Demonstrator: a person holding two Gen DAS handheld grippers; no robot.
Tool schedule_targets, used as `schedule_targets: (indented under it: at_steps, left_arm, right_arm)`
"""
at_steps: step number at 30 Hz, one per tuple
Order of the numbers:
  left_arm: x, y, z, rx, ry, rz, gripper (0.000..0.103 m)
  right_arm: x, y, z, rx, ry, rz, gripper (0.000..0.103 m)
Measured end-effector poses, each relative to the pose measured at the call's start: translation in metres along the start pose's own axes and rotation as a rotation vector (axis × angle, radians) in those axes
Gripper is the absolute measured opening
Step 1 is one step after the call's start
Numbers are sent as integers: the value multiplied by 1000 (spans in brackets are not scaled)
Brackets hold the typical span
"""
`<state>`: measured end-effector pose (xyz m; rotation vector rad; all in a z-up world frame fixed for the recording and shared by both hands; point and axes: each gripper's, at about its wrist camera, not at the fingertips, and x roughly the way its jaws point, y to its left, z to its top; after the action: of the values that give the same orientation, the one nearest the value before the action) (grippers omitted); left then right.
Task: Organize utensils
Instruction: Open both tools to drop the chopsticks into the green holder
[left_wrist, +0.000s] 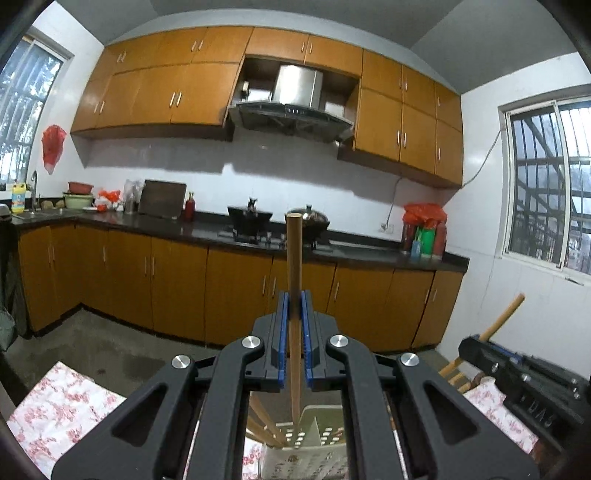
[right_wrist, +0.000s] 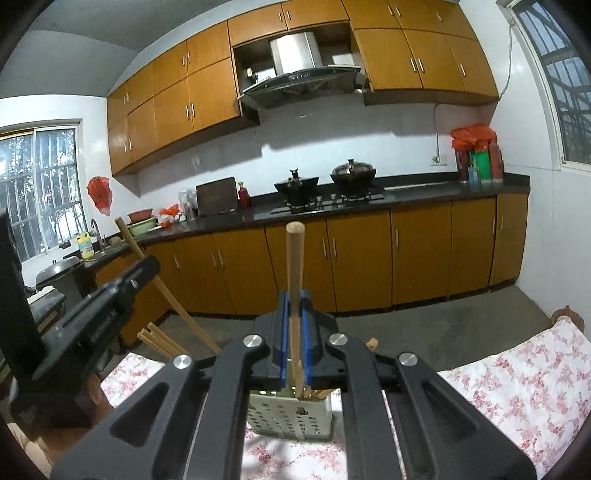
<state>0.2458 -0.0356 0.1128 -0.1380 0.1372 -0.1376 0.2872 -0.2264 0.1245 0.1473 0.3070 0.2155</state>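
Observation:
My left gripper (left_wrist: 294, 299) is shut on a long wooden chopstick (left_wrist: 294, 251) that stands nearly upright between its blue pads. The stick's lower end reaches the white perforated utensil holder (left_wrist: 314, 454) below the jaws, where several more chopsticks (left_wrist: 264, 421) lean. My right gripper (right_wrist: 294, 297) is likewise shut on an upright wooden chopstick (right_wrist: 294, 258) whose lower end dips into the same holder (right_wrist: 288, 419). Each gripper shows in the other's view: the right gripper (left_wrist: 471, 345) at the right edge, the left gripper (right_wrist: 147, 264) at the left with its chopstick (right_wrist: 162, 280).
The holder stands on a table covered with a floral cloth (right_wrist: 524, 384). Loose chopsticks (right_wrist: 159, 341) lean out at the holder's left. Beyond the concrete floor runs a counter (left_wrist: 207, 232) with a stove and pots, wooden cabinets above and below, and windows on both sides.

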Motion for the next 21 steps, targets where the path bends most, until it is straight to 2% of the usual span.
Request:
schedule_targets:
  at_steps: [5,6,9,14,15,17,21]
  left_arm:
    - [2,6,-4,-7,34,-10,9]
    - [1,7,-4,-6,37,-11,12]
    - [-5,7,0,-2,28,-9,31]
    - [-11,11,8,3,20,-7,35]
    - [-14,12,9,3,18,-5,37]
    - [-24,16,13,0,13,1,40]
    - [-44,25,16,15,2,24,45]
  right_arm:
    - [7,1,-3,0,17,1,10]
    - [7,2,-3,-1,19,1,10]
    - [6,5,-4,3,18,-1,10]
    - [-7,8,-1,-4,-8,-6,12]
    - [-10,7,-1,-6,-14,-8,13]
    - [-20,8,0,-15,-33,-19,23]
    - [-46,10,-4,-39,-73,-45,32]
